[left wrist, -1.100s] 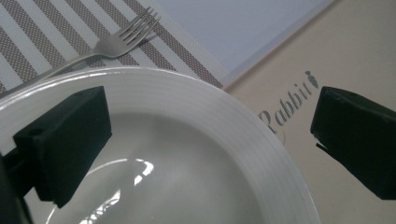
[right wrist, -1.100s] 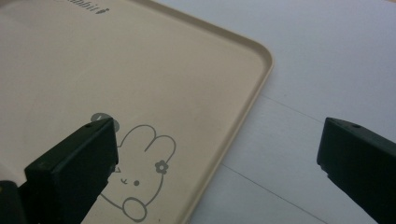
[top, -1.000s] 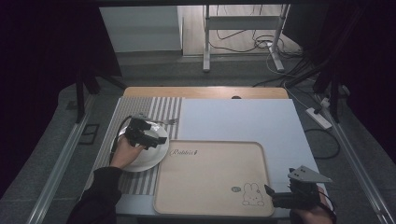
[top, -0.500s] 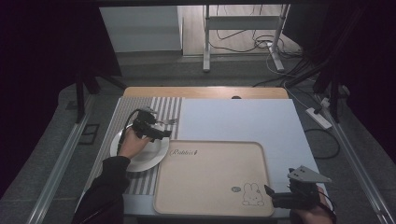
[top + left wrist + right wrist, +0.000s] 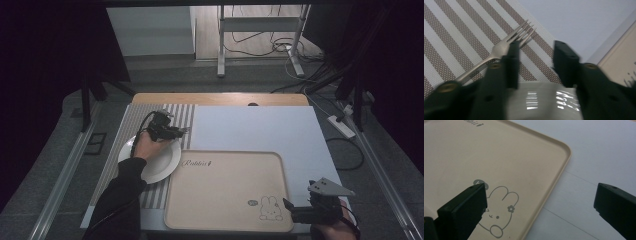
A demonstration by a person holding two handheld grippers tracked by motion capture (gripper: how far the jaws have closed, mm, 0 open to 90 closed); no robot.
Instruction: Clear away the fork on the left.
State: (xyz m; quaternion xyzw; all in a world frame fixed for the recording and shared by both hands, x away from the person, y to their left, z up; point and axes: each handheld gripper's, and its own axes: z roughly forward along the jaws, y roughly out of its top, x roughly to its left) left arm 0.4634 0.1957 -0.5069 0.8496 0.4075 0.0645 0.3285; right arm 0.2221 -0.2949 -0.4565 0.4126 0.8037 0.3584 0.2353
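A white plate (image 5: 159, 165) lies on a striped placemat (image 5: 134, 120) at the left. My left gripper (image 5: 179, 131) hovers over the plate's far rim, pointing right. In the left gripper view its jaws (image 5: 535, 47) have just been closing to a narrow gap, and only placemat (image 5: 454, 37) shows between them. A metal fork (image 5: 502, 46) lies on the mat, its handle running under the left jaw and its tines beyond it. The plate's glossy rim (image 5: 541, 100) sits below the jaws. My right gripper (image 5: 289, 207) stands wide open (image 5: 540, 192) over the near right corner of a beige tray (image 5: 499, 152) with a rabbit drawing.
The beige tray (image 5: 225, 185) lies beside the plate on a pale blue-white mat (image 5: 250, 125) that covers the table's middle and right. A wooden table edge runs along the far side. Cables and a metal stand are on the floor beyond.
My left hand has moved from over the plate's middle toward its far rim and slightly right, and its jaws have narrowed. The right gripper has stayed put.
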